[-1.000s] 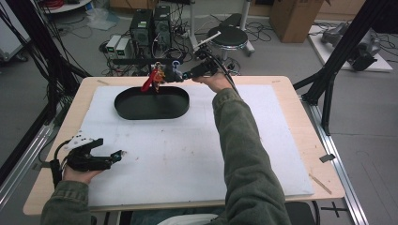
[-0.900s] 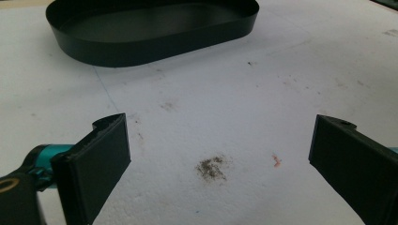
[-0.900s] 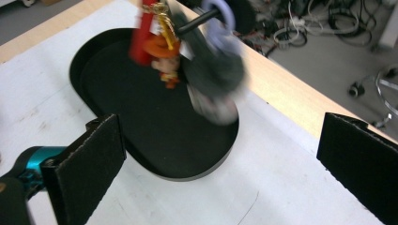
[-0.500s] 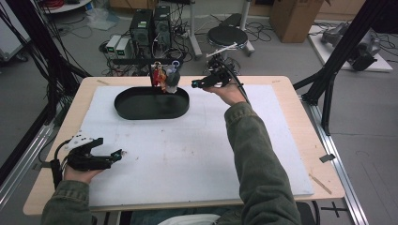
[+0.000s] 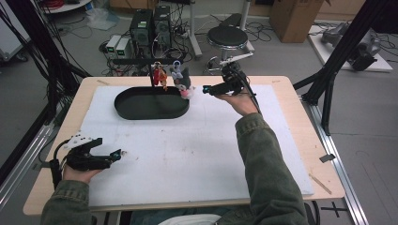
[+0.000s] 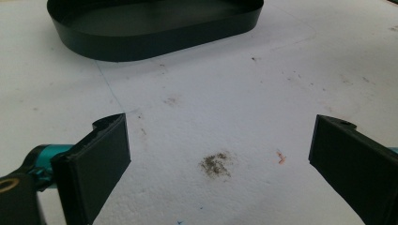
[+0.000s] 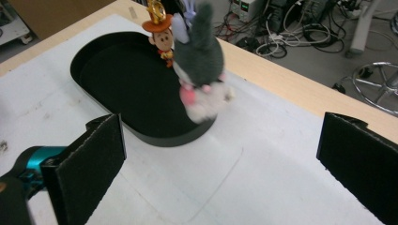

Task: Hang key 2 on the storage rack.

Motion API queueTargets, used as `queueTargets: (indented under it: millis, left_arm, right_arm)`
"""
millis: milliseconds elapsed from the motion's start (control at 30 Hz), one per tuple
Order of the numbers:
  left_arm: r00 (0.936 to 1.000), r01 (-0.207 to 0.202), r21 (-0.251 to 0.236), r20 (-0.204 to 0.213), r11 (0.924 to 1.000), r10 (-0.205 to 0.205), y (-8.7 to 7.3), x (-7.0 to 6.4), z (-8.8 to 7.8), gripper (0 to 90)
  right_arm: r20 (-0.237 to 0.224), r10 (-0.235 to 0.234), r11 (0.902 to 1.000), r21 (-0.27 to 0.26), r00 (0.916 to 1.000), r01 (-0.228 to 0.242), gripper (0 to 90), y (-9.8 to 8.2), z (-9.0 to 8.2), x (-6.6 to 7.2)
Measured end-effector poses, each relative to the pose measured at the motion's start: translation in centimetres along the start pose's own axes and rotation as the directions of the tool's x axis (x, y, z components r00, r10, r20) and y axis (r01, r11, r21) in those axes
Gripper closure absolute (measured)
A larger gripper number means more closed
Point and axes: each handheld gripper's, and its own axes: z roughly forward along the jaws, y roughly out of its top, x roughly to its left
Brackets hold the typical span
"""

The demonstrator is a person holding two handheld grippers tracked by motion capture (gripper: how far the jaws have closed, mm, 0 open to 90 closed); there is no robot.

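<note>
The red charm [image 5: 157, 75] is too small and blurred to identify from above.

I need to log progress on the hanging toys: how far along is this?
Looks done: the grey plush toy and the cowboy figure both hang above the black tray's far rim. In hand: nothing; the right tool is open beside the plush, and the left tool rests open near the table's front edge. Left, probably: only drawing the right hand away. The tray looks empty.
</note>
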Motion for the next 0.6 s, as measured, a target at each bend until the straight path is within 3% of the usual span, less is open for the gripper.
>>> queueTargets:
  millis: [100,167,600]
  left_arm:
    - [1.0,0.001,0.003,-0.002,1.0,-0.001,0.0,0.0,0.0,6.0]
    - [1.0,-0.004,0.008,0.0,1.0,0.004,0.0,0.0,0.1,6.0]
    - [1.0,-0.005,0.01,-0.006,0.9999,0.005,0.0,0.0,0.0,6.0]
  right_arm:
    - [-0.007,0.028,0.9988,-0.04,0.9996,-0.029,0.6,-0.8,-0.9,0.1]
    - [-0.002,0.025,0.9995,-0.021,0.9997,-0.025,0.6,-1.3,-1.2,0.0]
    - [-0.002,0.024,0.9924,-0.121,0.9997,-0.024,0.6,-4.4,-4.9,0.2]
